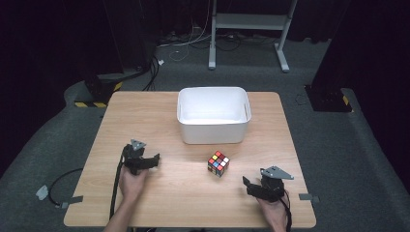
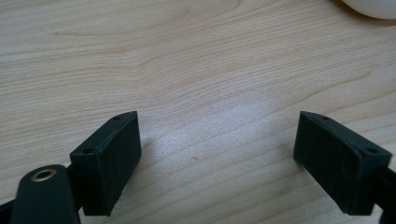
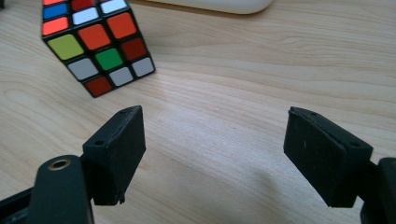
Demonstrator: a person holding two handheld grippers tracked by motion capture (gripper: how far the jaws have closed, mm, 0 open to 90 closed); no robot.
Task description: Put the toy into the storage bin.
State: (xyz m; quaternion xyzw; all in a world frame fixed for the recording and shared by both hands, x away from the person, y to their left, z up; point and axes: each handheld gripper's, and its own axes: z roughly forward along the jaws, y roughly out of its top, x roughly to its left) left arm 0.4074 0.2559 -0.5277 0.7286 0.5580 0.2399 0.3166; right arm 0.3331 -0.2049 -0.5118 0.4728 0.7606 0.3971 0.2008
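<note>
Table (image 1: 145, 116) brightly lit; surroundings dark; soft glare, sharp focus

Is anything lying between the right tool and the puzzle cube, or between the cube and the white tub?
Nothing visible. The right tool, jaws open, has bare table between it and the puzzle cube. From the cube to the white tub behind it, the wood is bare too. The left tool sits off to the other side.

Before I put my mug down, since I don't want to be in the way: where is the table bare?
Bare wood lies left of the white bin up to the table edge, and right of it. The near strip between the left gripper and right gripper is free too. It is tightest in front of the bin, where the puzzle cube sits.
</note>
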